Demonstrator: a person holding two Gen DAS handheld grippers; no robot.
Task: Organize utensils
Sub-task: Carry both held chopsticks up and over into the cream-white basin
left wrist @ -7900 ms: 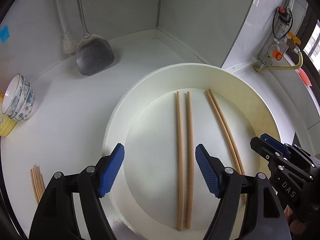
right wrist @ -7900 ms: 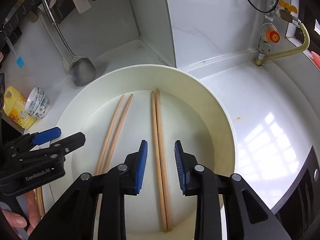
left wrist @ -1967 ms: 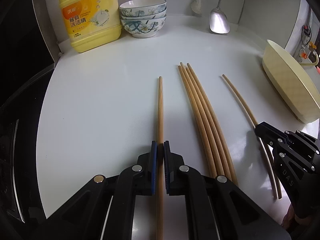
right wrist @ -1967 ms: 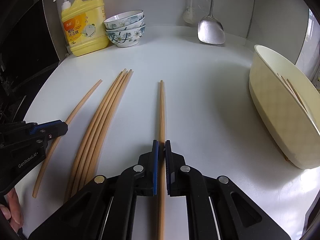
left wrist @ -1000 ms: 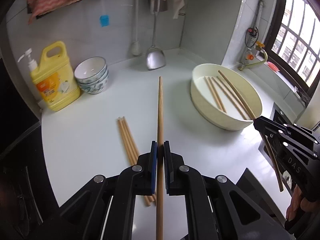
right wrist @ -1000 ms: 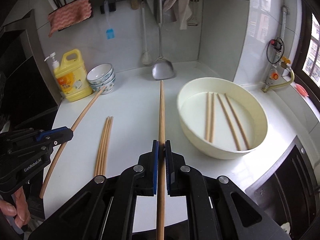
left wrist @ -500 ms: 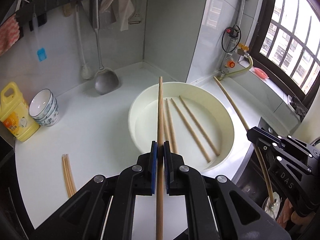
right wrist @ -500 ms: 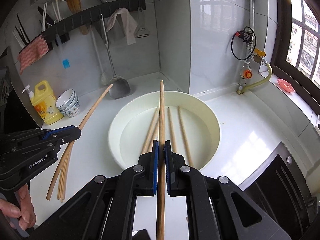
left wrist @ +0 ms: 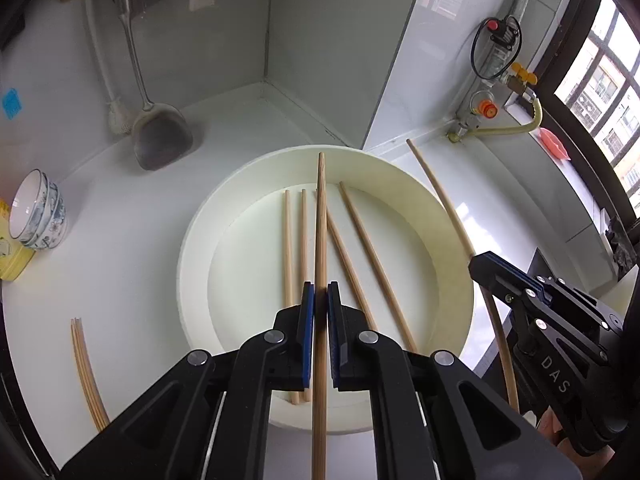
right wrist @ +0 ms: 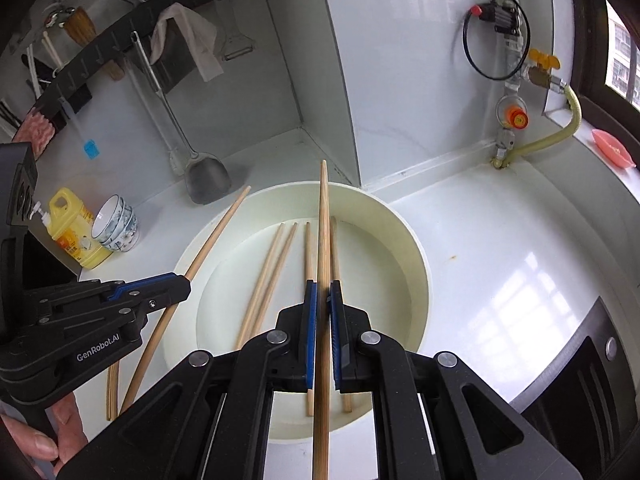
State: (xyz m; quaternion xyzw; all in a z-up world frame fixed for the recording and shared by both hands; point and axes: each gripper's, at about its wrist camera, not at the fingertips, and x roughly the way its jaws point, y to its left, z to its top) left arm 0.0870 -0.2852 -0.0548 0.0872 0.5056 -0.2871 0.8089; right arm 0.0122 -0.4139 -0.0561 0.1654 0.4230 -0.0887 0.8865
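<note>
My left gripper (left wrist: 319,300) is shut on a long wooden chopstick (left wrist: 320,220) and holds it above the cream basin (left wrist: 200,236). My right gripper (right wrist: 323,300) is shut on another chopstick (right wrist: 323,220), also above the basin (right wrist: 412,240). Several chopsticks (left wrist: 294,240) lie flat inside the basin. The right gripper with its chopstick (left wrist: 440,200) shows at the right of the left wrist view. The left gripper with its chopstick (right wrist: 216,232) shows at the left of the right wrist view. A few chopsticks (left wrist: 86,364) lie on the white counter left of the basin.
A metal spatula (left wrist: 160,140) hangs against the back wall. Stacked bowls (right wrist: 116,224) and a yellow detergent bottle (right wrist: 74,228) stand at the left. A gas valve and yellow hose (right wrist: 532,136) are at the right. The counter's front edge runs close below the basin.
Both grippers, each still holding its chopstick, have moved closer and lower over the basin. The basin fills more of both views.
</note>
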